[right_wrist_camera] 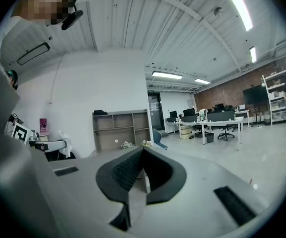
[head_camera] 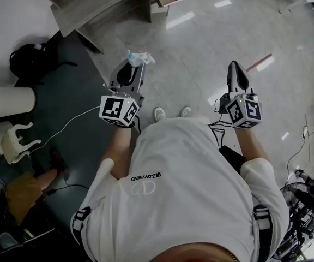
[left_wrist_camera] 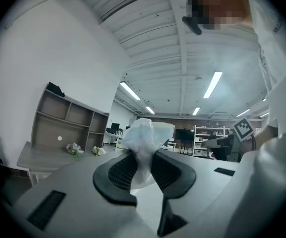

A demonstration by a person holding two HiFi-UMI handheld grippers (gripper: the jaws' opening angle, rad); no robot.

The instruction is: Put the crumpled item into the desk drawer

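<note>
crumpled item [left_wrist_camera: 148, 133] in l claw [left_wrist_camera: 144, 157]

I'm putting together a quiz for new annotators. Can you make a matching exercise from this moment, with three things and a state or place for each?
Things:
1. black-jawed left gripper
2. black-jawed right gripper
3. pale grey wooden desk

States or places:
A. jaws together, nothing between them
B. stands ahead across the floor, apart from both grippers
C. clamped on the crumpled whitish item

Pairs: 1-C, 2-A, 3-B
</note>
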